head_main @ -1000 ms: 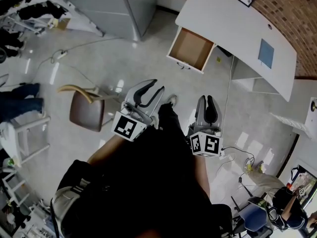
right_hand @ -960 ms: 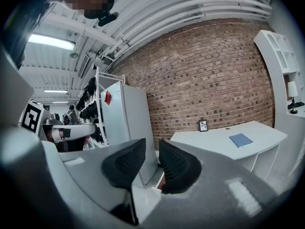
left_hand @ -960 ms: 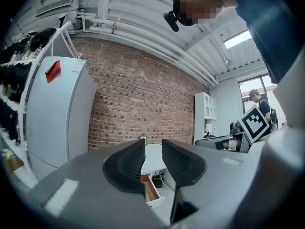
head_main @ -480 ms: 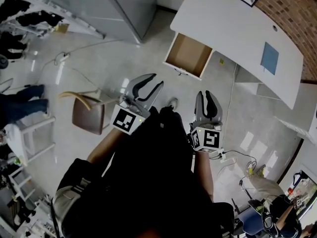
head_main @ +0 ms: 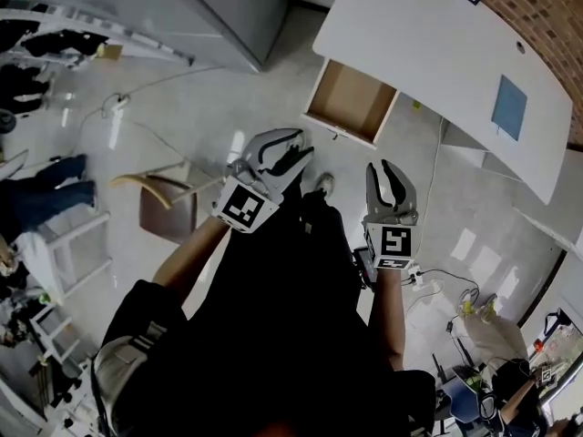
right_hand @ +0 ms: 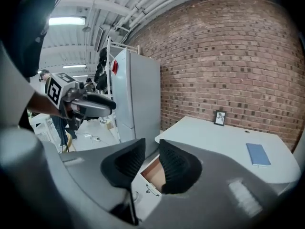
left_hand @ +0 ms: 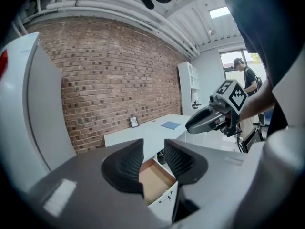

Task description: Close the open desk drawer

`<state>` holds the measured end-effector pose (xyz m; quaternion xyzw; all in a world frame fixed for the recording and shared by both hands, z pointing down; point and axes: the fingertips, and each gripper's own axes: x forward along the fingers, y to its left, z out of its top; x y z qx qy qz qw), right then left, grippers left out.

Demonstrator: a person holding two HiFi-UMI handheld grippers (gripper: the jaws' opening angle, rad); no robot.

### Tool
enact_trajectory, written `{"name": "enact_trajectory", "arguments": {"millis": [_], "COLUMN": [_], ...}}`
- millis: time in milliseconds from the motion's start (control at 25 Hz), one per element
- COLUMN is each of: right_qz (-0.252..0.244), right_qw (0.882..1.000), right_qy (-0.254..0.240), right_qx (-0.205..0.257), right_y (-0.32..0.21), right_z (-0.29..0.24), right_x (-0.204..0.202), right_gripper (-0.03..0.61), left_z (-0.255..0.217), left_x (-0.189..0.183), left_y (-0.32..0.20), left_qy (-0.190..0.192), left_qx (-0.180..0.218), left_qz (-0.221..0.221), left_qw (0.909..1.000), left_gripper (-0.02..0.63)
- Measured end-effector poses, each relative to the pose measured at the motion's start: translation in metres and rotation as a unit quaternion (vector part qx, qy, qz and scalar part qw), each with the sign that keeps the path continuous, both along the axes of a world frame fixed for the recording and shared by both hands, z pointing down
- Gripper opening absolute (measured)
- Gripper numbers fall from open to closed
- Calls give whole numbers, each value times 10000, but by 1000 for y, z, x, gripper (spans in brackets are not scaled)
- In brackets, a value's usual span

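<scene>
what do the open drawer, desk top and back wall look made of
Drawer: brown matte inside, likely wood board or fibreboard; white front. Desk top: smooth white, probably laminate. Wall: red-brown brick with visible mortar lines.

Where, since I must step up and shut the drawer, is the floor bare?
The floor between the open drawer and the grey cabinet is bare, straight up to the drawer front. Crowded: the brown chair and a cable at left, a power strip at right beside the desk.
</scene>
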<state>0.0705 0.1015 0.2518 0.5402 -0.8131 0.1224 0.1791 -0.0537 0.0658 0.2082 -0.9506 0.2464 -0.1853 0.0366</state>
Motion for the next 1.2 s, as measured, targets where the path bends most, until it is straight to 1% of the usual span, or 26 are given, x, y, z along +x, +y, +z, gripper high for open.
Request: {"name": "enact_trajectory", "arguments": {"millis": [80, 200, 320, 480, 600, 680, 840, 960, 1080, 1200], "right_qz": [-156, -395, -664, -895, -1057, -1194, -1436, -1578, -1718, -1781], "right_qw": [9996, 9978, 9947, 9876, 9814, 9757, 9643, 9562, 9484, 9430], "right_qy": [209, 448, 573, 906, 1071, 1224, 1444, 1592, 1775, 1936], "right_qx": [-52, -274, -537, -923, -1193, -1369, -1691, -1882, -1989, -2040], "right_y": [-13, -28, -44, -55, -53, -49, -40, -36, -41, -40], "right_z": [11, 33, 58, 101, 130, 150, 193, 225, 258, 285], "right_x": [0, 1, 4, 7, 8, 10, 15, 9, 0, -2], "right_gripper": [97, 98, 98, 102, 109, 110, 111, 112, 118, 125], "left_z": [15, 36, 62, 116, 148, 166, 201, 229, 260, 288], "left_x": [5, 14, 23, 26, 30, 33, 43, 39, 32, 30], "left_y": [-12, -26, -44, -55, -50, -44, -39, -40, -49, -50], "left_qy": [-156, -414, -806, -1316, -1566, -1740, -1944, -2122, -2186, -2296], "left_qx": [-61, -114, -105, -161, -327, -303, -323, -351, -386, -449], "left_qz": [173, 377, 549, 900, 1230, 1425, 1654, 1778, 1791, 1856], "left_qw": [9997, 9984, 9952, 9871, 9794, 9739, 9663, 9603, 9585, 9544], "left_gripper": [166, 173, 195, 224, 235, 236, 235, 236, 236, 241]}}
